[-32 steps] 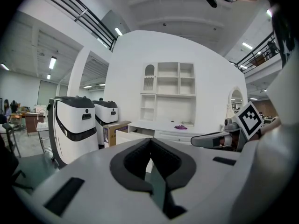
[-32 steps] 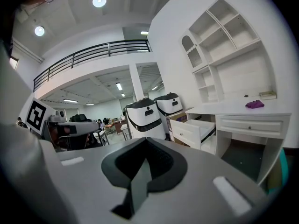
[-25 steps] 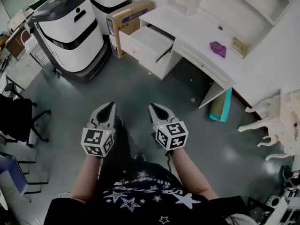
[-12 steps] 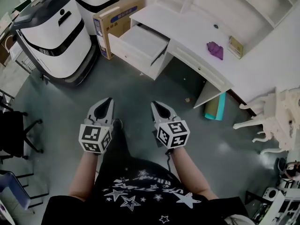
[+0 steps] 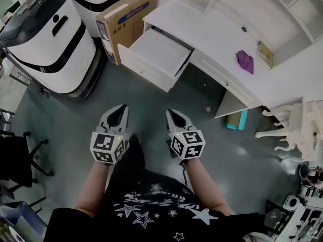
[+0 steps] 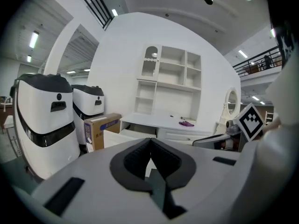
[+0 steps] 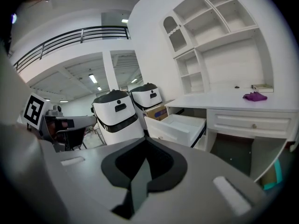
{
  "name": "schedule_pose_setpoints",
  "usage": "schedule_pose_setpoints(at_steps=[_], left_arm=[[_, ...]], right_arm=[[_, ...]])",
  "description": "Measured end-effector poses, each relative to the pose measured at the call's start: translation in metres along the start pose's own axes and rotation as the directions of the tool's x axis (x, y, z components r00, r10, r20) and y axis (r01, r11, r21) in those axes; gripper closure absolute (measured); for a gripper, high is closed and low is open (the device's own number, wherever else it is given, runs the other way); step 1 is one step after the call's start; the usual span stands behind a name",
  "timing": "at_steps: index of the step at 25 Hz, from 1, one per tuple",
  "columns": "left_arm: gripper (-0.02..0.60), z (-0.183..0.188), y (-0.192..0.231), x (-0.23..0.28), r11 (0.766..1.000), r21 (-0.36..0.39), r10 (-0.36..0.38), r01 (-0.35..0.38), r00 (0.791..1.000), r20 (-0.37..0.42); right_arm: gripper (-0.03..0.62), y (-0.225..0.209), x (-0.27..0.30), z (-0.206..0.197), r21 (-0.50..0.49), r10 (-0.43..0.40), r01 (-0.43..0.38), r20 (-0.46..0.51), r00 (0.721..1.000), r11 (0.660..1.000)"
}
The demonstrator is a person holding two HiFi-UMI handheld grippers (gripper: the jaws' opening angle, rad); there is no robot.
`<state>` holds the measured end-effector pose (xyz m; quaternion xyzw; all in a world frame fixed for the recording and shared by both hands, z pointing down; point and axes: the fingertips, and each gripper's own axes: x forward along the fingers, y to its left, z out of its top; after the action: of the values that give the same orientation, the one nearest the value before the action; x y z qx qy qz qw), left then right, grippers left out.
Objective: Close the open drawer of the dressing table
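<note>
At the left stood a rounded white-and-black machine [image 5: 45, 39], with a brown cardboard box [image 5: 123, 21] just beside it. The left claw [image 5: 120, 110] was closed, empty, over the grey floor [image 5: 151, 100]. Ahead, the white drawer [image 5: 156, 54] stood pulled out of the white counter [image 5: 212, 32]. The right claw [image 5: 172, 115] was likewise closed and empty.

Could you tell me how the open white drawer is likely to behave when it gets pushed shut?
The drawer looks empty, so it should probably slide in lightly. Its white panels look stiff, so it likely won't flex under a push. It is pulled far out, so a push near one end might skew it; the middle seems safer.
</note>
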<state>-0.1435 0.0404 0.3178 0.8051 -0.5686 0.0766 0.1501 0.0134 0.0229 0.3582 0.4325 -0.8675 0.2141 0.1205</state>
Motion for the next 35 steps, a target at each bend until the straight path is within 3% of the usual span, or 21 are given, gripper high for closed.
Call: schedule_pose_setpoints(at_steps=[13,22,35], left_arm=[[0.572,-0.014,0.084,0.097,0.992,-0.021,-0.123,0.121,0.983,-0.137],[0.572,-0.041,0.089,0.139,0.977,-0.025,-0.213,0.213,0.954,-0.209],[0.571,-0.081,0.099,0.206,0.989,-0.026,-0.150,0.148,0.958,-0.242]], right_arm=[[0.591,-0.024,0.110,0.024,0.054,-0.158,0.160,-0.037,0.987,0.986],[0.591,-0.033,0.125,0.001,0.083,-0.220,0.228,-0.095,0.971,0.970],[0.591,-0.079,0.167,-0.044,0.126,-0.201,0.219,-0.143,0.969,0.968]])
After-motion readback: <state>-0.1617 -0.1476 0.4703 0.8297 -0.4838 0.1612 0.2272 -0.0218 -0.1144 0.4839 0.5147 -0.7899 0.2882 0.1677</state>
